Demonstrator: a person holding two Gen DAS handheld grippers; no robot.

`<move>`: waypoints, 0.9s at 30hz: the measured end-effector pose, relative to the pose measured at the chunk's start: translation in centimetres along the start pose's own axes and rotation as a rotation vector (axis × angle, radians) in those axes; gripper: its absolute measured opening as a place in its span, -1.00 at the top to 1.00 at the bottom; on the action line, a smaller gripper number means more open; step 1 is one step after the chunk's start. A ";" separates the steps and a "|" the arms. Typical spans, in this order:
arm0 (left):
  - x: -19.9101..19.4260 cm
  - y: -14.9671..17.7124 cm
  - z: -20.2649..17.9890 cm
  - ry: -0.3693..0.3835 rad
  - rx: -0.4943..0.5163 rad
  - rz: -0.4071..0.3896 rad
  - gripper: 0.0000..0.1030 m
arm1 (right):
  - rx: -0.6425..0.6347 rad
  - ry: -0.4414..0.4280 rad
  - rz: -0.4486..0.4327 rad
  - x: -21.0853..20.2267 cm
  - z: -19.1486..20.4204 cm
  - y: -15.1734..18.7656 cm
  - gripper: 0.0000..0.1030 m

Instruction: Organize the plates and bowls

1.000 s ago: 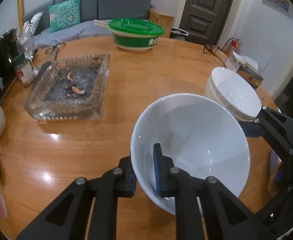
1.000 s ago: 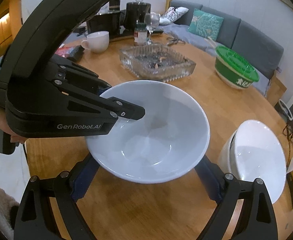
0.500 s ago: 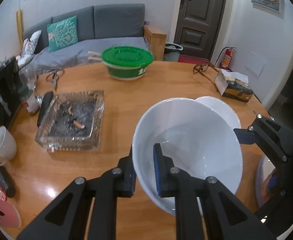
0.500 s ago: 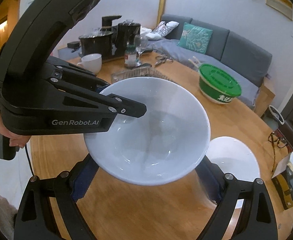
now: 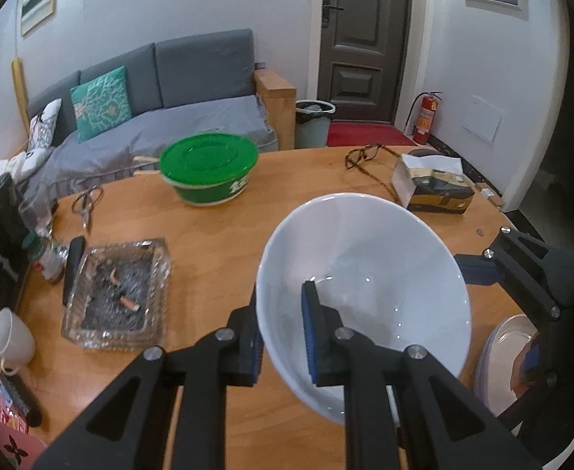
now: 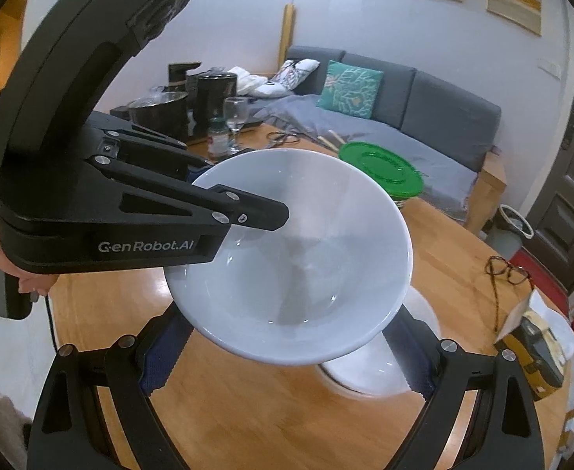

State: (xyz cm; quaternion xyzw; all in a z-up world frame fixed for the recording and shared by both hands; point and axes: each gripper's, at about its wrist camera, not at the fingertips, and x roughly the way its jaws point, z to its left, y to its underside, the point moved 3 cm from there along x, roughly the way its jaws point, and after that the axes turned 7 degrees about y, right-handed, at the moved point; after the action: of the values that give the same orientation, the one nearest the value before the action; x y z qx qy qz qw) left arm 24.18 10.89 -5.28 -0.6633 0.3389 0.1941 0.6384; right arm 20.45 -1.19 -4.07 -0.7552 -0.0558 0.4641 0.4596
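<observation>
My left gripper [image 5: 281, 337] is shut on the near rim of a white bowl [image 5: 369, 286] and holds it tilted, high above the round wooden table [image 5: 216, 243]. The same bowl [image 6: 298, 258] fills the right wrist view, with the left gripper clamped on its left rim. My right gripper [image 6: 283, 356] is open, its fingers spread wide under the bowl without touching it. A stack of white bowls [image 6: 369, 372] sits on the table below, mostly hidden. White plates [image 5: 510, 356] show at the right edge of the left wrist view.
On the table stand a glass ashtray [image 5: 118, 293], a green-lidded bowl [image 5: 208, 168], a tissue box [image 5: 432, 184], glasses [image 5: 363, 154], scissors [image 5: 87, 203], a white cup [image 5: 13, 337], a wine glass [image 6: 235, 115] and dark kettles [image 6: 193, 102]. A grey sofa [image 5: 169, 90] is behind.
The left gripper has lifted the bowl higher above the table and over the stack of bowls. The right gripper rose with it, staying open beneath the bowl.
</observation>
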 end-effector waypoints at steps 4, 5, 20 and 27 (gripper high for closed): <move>0.5 -1.3 -1.6 0.005 0.028 -0.005 0.75 | 0.023 0.021 -0.008 -0.6 -1.7 0.2 -0.75; 0.6 -1.5 -1.8 0.007 0.032 -0.005 0.75 | 0.028 0.025 -0.009 -0.6 -2.1 0.2 -0.75; 4.8 -3.7 -4.7 0.033 0.077 0.039 0.75 | 0.084 0.061 0.004 -0.6 -6.4 1.8 -0.75; 6.7 -3.6 -4.2 0.036 0.077 0.063 0.75 | 0.090 0.052 0.025 0.4 -6.9 2.4 -0.75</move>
State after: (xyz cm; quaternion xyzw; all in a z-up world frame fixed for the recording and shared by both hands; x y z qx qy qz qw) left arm 30.65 5.30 -6.86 -0.6305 0.3784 0.1888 0.6508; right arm 25.06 -6.72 -5.12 -0.7461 -0.0133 0.4520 0.4886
